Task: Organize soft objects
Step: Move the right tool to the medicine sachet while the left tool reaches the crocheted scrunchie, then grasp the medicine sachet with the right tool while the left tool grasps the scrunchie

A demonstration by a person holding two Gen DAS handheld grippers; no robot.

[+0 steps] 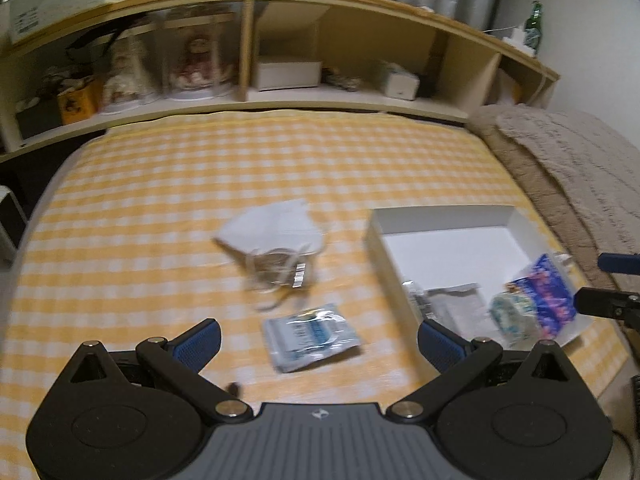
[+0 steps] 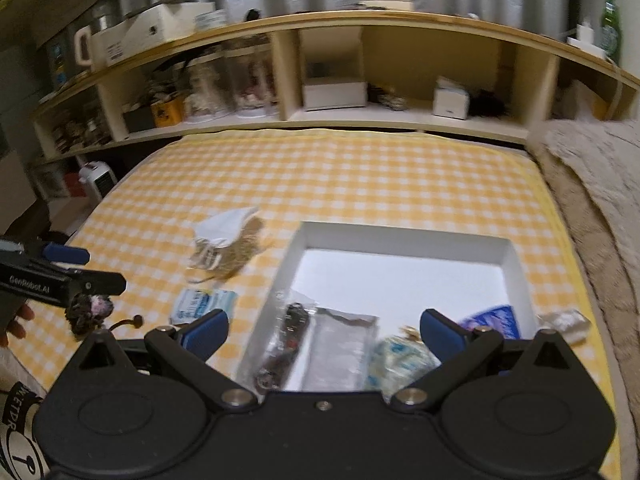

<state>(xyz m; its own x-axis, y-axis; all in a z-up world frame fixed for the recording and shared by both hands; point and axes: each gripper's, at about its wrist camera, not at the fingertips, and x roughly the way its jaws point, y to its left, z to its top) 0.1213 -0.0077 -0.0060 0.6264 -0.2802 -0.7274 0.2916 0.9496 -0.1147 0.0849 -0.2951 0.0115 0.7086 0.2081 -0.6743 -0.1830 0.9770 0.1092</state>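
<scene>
My left gripper (image 1: 320,344) is open over the yellow checked bed, with a pale blue wipe packet (image 1: 310,336) lying on the sheet between its fingers. Beyond it lies a white face mask (image 1: 272,228) on tangled strings. A white box (image 1: 516,216) at the right holds a blue packet (image 1: 548,292) and a clear bag (image 1: 452,300). My right gripper (image 2: 324,336) stands open and empty over the box's (image 2: 400,236) near edge, above a dark bagged item (image 2: 288,340) and a silver bag (image 2: 344,348). A dark scrunchie (image 2: 90,310) lies under the left gripper (image 2: 105,269).
A wooden shelf unit (image 1: 248,44) full of boxes and dolls runs along the far side of the bed. A beige blanket (image 1: 580,168) is piled at the right. A small clear packet (image 2: 564,322) lies outside the box. A hand (image 2: 16,320) shows at the left edge.
</scene>
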